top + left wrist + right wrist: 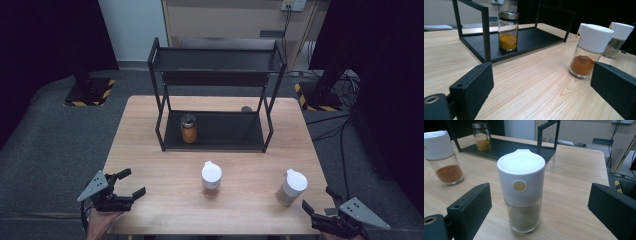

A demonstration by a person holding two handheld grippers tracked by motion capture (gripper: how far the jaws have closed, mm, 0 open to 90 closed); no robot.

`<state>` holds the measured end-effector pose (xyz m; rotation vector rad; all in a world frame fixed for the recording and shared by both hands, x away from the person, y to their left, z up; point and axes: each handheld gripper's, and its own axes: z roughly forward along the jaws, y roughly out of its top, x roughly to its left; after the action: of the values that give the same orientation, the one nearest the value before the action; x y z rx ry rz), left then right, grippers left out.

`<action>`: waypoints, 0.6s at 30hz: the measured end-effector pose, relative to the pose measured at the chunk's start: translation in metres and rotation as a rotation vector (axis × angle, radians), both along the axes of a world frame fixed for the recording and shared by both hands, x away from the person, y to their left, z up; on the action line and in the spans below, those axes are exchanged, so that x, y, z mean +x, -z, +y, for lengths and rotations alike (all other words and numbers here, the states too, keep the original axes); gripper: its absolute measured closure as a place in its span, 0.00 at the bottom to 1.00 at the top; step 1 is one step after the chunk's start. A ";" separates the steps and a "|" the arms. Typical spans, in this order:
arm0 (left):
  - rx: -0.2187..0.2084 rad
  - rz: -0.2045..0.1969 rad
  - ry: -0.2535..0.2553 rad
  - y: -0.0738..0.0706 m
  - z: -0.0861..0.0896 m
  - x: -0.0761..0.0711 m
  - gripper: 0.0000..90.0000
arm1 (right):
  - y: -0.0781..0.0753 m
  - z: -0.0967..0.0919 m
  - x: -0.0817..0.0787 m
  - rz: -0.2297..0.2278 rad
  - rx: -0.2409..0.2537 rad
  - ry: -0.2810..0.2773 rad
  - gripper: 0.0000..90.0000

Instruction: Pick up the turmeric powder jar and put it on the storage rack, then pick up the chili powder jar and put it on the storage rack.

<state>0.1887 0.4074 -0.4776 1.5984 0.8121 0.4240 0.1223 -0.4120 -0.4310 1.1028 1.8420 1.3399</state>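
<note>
Left hand-held gripper (pixel 131 183) released | right hand-held gripper (pixel 317 198) released near grey jar (pixel 291 187) | rack (pixel 215 131) behind

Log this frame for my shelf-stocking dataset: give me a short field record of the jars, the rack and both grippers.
rack: black two-tier rack at the table's far side
jar on rack: metal-lidded jar, yellow powder, lower tier, left end
middle jar: white-capped jar, reddish-brown powder, on the table
right jar: white-capped jar, grey-brown powder, upright
left gripper: open, holds nothing
right gripper: open, jaws either side of the right jar, not touching
</note>
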 end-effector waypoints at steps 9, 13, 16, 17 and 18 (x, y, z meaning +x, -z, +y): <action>0.008 0.004 0.019 -0.002 -0.002 0.001 0.04 | 0.000 -0.001 -0.001 -0.006 0.003 -0.002 0.06; 0.008 0.000 0.024 -0.002 -0.002 0.001 0.04 | 0.001 -0.003 -0.002 -0.010 0.017 0.003 0.05; 0.005 -0.003 0.024 -0.001 -0.002 0.000 0.04 | 0.001 -0.004 -0.002 -0.011 0.029 0.002 0.05; 0.002 -0.003 0.023 -0.001 -0.002 0.000 0.04 | 0.000 -0.005 -0.002 -0.009 0.037 0.001 0.05; 0.000 -0.002 0.022 -0.001 -0.001 0.000 0.04 | 0.000 -0.005 -0.002 -0.008 0.042 0.000 0.05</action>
<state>0.1888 0.4059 -0.4767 1.6051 0.7921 0.4095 0.1207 -0.4173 -0.4306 1.1172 1.8158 1.3874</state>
